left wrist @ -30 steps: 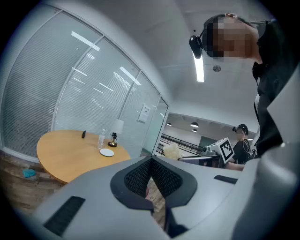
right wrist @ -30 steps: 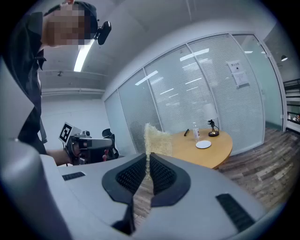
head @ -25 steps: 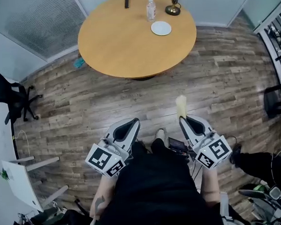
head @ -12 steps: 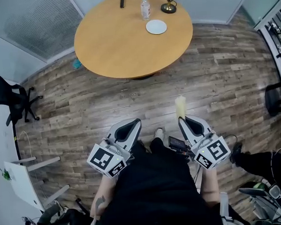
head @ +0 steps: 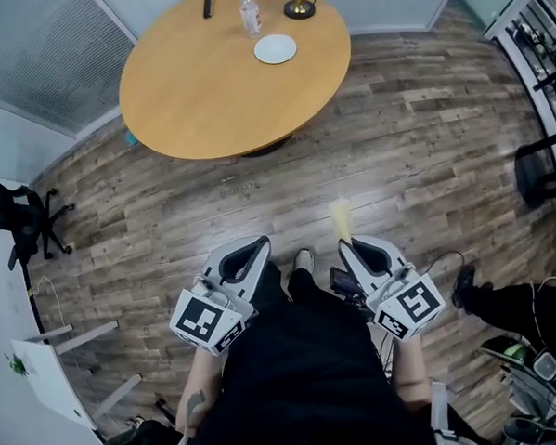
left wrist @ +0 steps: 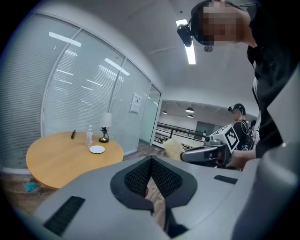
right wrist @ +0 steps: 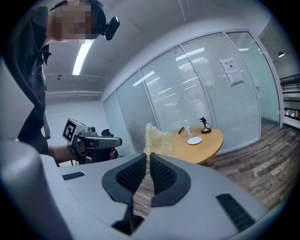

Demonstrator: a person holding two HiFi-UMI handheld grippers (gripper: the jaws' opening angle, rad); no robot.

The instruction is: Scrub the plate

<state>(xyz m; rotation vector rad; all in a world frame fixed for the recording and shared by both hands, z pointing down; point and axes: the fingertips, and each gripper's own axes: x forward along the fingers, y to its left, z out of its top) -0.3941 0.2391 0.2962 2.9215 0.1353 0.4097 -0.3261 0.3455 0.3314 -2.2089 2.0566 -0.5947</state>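
A small white plate lies on the far side of a round wooden table; it also shows small in the left gripper view as the plate and in the right gripper view as the plate. My right gripper is shut on a pale yellow sponge, which sticks up past the jaws as the sponge. My left gripper is shut with nothing in it. Both are held close to my body over the wood floor, far short of the table.
On the table near the plate stand a water bottle, a small lamp and a dark remote. A black office chair is at the left, a white desk at lower left, racks at the right, glass walls behind the table.
In the head view the table and plate have slid left and up. Both grippers keep their pose near my body, the sponge still held in the right one.
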